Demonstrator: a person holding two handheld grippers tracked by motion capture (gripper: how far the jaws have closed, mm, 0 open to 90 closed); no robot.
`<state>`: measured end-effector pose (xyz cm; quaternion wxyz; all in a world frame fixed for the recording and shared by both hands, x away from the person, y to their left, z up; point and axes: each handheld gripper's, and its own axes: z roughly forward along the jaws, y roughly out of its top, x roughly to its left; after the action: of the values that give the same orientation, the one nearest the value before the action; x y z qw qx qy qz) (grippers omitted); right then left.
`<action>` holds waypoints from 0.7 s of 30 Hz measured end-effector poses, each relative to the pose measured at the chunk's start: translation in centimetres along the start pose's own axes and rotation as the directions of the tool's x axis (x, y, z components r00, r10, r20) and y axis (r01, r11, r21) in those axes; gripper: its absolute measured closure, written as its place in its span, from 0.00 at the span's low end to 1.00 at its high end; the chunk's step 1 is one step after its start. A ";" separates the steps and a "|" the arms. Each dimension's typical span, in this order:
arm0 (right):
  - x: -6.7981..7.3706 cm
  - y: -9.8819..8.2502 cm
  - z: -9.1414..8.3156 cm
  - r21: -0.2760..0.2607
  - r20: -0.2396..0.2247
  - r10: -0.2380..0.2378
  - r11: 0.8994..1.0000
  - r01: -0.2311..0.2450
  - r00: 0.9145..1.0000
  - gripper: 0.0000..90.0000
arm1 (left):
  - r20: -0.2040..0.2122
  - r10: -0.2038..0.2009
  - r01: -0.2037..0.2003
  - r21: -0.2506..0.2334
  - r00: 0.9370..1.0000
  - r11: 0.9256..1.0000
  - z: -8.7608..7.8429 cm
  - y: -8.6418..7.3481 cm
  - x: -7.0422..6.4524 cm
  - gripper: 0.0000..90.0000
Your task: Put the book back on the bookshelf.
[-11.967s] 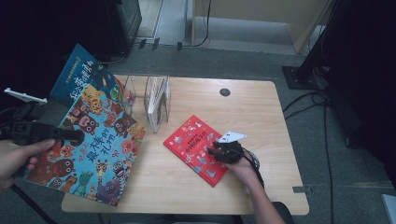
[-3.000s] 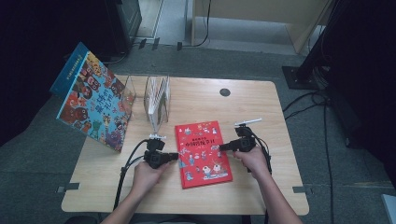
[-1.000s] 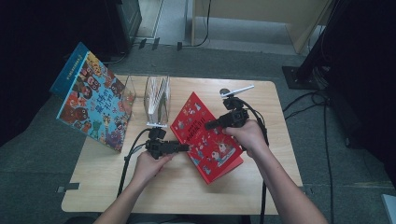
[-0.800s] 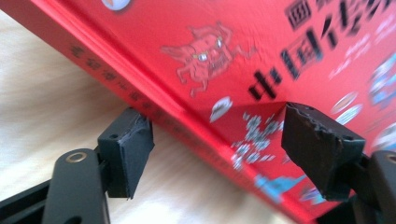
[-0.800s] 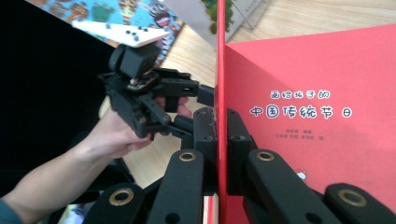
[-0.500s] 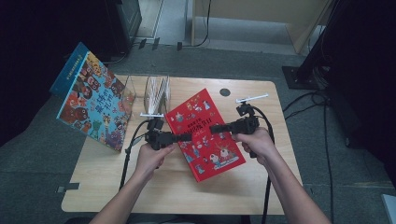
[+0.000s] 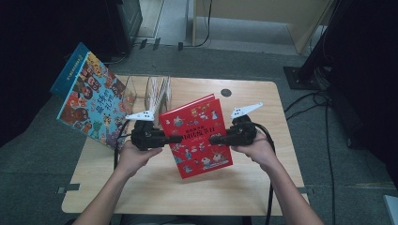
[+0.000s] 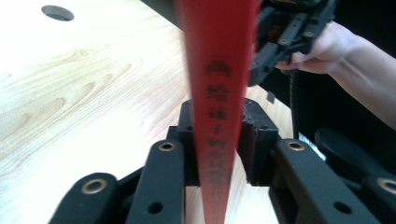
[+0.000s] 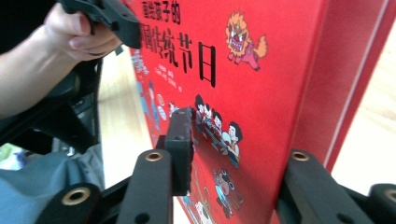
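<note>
Above the middle of the table (image 7: pixel 263 187), the red book (image 7: pixel 197 136) stands lifted and tilted between your two grippers. Your left gripper (image 7: pixel 176 138) has just been closing; its jaws now clamp the book's spine edge, and in the left gripper view the red spine sits squeezed between both pads. Your right gripper (image 7: pixel 213 139) has just been opening; in the right gripper view its jaws straddle the opposite edge, one pad clear of the cover, so it no longer pinches. Behind the book stands a clear rack (image 7: pixel 157 91), and a big blue book (image 7: pixel 91 101) leans at the table's left edge.
</note>
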<state>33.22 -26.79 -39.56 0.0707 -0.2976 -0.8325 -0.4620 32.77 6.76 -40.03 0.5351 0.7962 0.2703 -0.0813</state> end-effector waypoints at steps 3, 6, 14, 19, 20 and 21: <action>-0.1 0.1 0.5 0.003 0.037 -0.011 1.000 0.011 0.999 0.65 | -0.045 0.075 -0.074 0.018 0.996 0.997 -0.1 0.1 -0.8 0.84; -0.2 0.1 0.6 0.016 0.086 -0.017 1.000 0.016 0.996 0.60 | -0.106 0.158 -0.152 0.068 0.982 0.986 0.1 0.3 -1.8 0.84; -0.4 -0.4 1.2 0.011 0.169 0.013 1.000 -0.015 0.986 0.56 | -0.148 0.218 -0.198 0.139 0.965 0.970 0.5 0.7 -2.0 0.85; -0.3 -0.9 0.8 -0.027 0.242 -0.003 1.000 0.010 0.970 0.60 | -0.146 0.223 -0.198 0.170 0.964 0.965 0.0 0.7 -2.0 0.88; -0.6 -1.2 0.9 -0.052 0.220 0.012 0.999 -0.001 0.975 0.59 | -0.151 0.226 -0.199 0.174 0.962 0.964 -0.1 0.7 -2.0 0.88; -0.8 -1.5 1.0 -0.072 0.214 0.022 0.997 -0.007 0.977 0.56 | -0.153 0.231 -0.203 0.181 0.961 0.962 -0.2 0.8 -2.0 0.88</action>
<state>33.20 -26.85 -41.52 -0.0267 -0.3543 -0.8161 -0.4558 31.48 6.03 -38.49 0.4483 0.8663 0.2189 0.0255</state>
